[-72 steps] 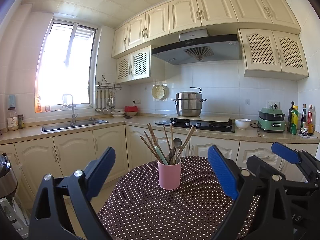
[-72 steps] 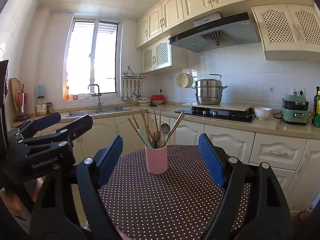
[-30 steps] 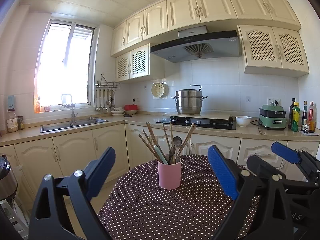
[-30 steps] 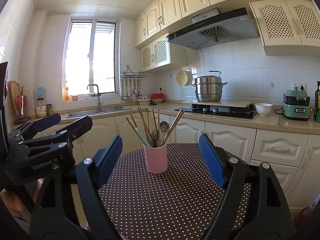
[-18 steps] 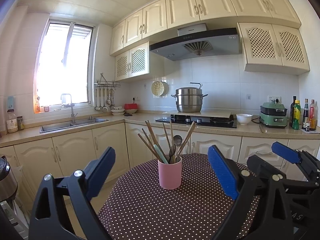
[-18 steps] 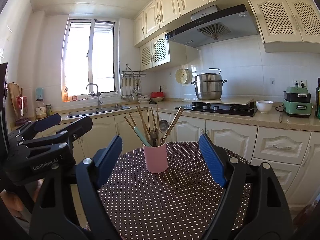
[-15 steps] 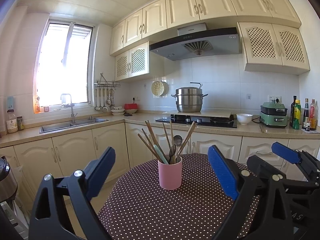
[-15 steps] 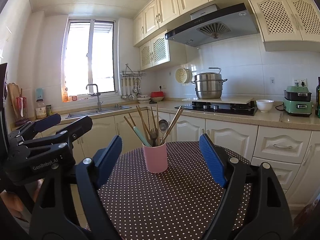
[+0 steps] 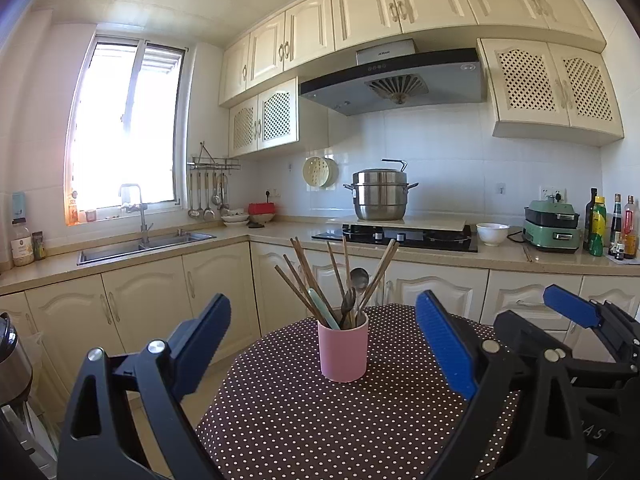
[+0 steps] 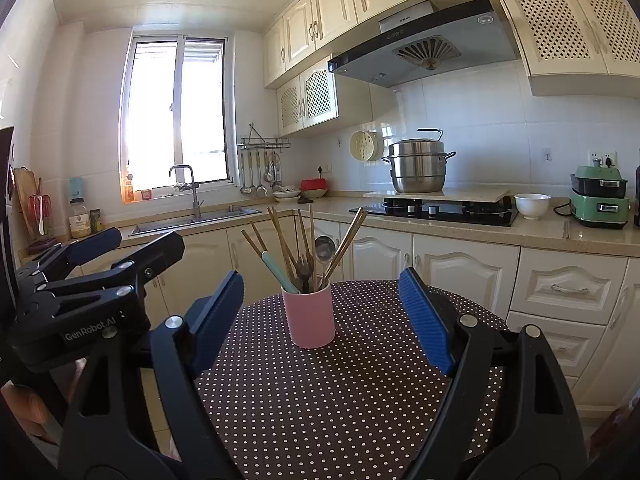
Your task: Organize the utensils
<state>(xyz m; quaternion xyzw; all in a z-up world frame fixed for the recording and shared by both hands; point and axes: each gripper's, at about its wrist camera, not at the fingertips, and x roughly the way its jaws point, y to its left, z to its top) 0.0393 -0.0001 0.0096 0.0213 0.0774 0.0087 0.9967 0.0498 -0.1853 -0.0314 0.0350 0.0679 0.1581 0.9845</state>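
The left gripper sat low in its frame, pointing nearly level, jaws spread wide with nothing between them. Centre frame, the pink cup stood upright on the dotted tablecloth, chopsticks and a spoon fanning out of it. At right, the right gripper was held nearly level too, jaws wide apart and empty, framing the cup from short of it.

Black plastic grippers with ribbed blue pads, silver screws, white "GenRobot.AI" lettering.
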